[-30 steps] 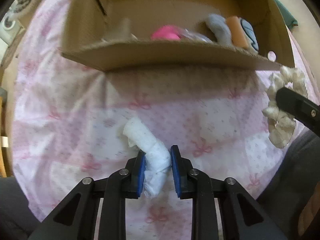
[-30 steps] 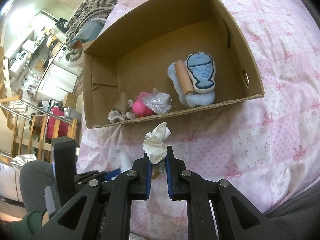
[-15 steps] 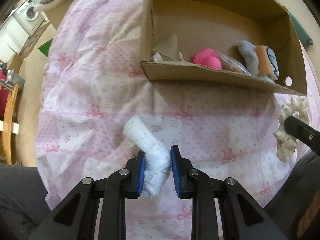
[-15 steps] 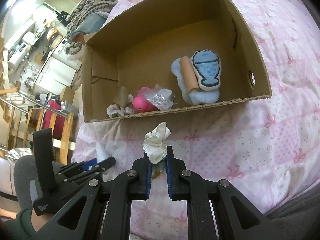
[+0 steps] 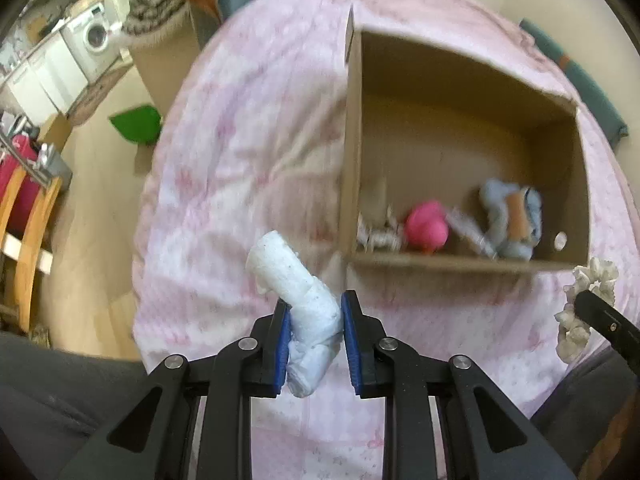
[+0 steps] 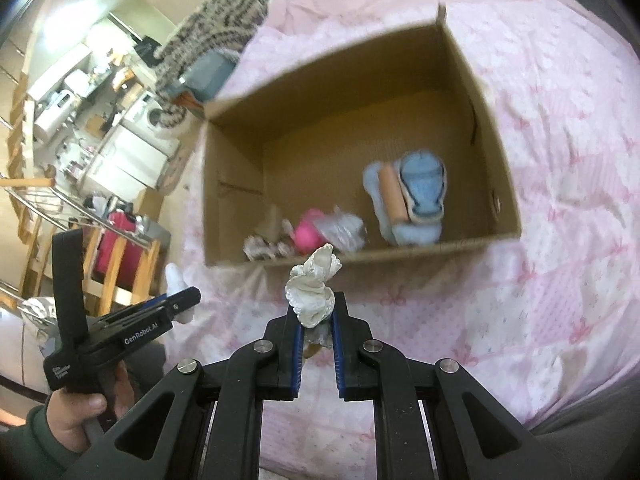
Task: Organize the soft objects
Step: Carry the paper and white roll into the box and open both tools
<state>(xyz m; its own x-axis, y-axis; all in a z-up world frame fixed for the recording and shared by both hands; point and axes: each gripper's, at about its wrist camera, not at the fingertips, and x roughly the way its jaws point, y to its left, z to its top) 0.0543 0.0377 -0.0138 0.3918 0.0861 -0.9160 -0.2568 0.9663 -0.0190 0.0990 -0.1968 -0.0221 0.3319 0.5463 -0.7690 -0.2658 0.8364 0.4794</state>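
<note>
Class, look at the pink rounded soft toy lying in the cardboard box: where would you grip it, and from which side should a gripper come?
Grip the pink rounded soft toy across its bulging middle, coming down from above through the open top of the cardboard box. The near wall blocks a level approach, and crinkly clear plastic crowds one side.

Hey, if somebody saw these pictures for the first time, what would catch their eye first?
Probably the open cardboard box on the pink bedspread, with a bright pink toy and a blue plush near its front wall. Then the two held items in front of it: the left gripper clamps a rolled white sock, and the right gripper pinches a cream scrunchie.
</note>
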